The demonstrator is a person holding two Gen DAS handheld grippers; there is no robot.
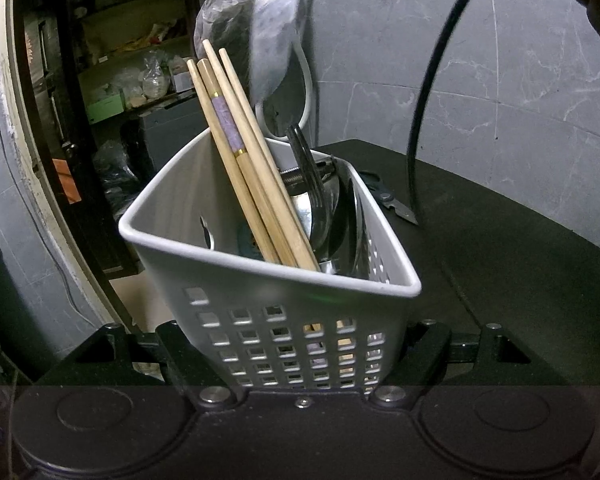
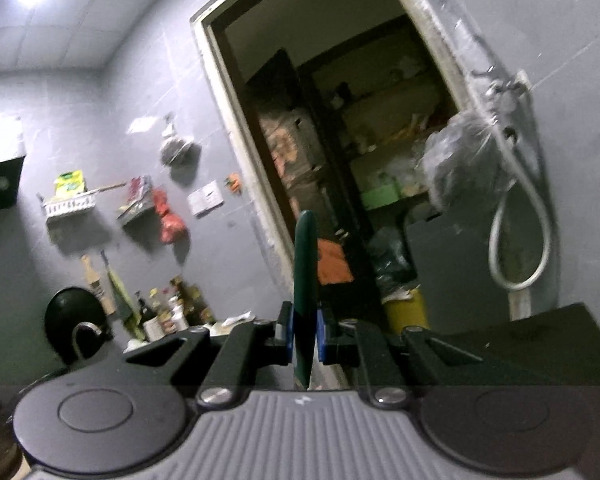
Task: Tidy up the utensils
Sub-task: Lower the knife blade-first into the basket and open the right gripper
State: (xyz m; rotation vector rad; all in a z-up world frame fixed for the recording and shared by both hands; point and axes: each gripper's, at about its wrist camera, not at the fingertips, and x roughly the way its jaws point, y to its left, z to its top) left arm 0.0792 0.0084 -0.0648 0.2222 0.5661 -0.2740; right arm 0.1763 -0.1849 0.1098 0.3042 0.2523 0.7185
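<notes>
The left gripper (image 1: pixel 300 344) pinches the white caddy (image 1: pixel 268 276) at frame centre. The right gripper (image 2: pixel 305 336) clamps a dark green handle (image 2: pixel 305 280) upright. Lower it tip-first beside the chopsticks (image 1: pixel 244 152), steadying the caddy on the counter (image 1: pixel 520 260).

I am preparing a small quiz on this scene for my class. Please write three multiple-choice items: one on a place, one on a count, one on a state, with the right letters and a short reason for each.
1. Where are the wooden chopsticks?
A. On the black table
B. Inside the grey basket
C. On a wall shelf

2. How many chopsticks rise above the basket rim?
A. One
B. Four
C. Nine

3. What is the state of the right gripper?
A. Wide open, with nothing in it
B. Shut on a dark green handle
C. Shut on a chopstick

Answers: 1 B, they lean inside it. 2 B, four tops show. 3 B, the blue pads press the handle.
</notes>
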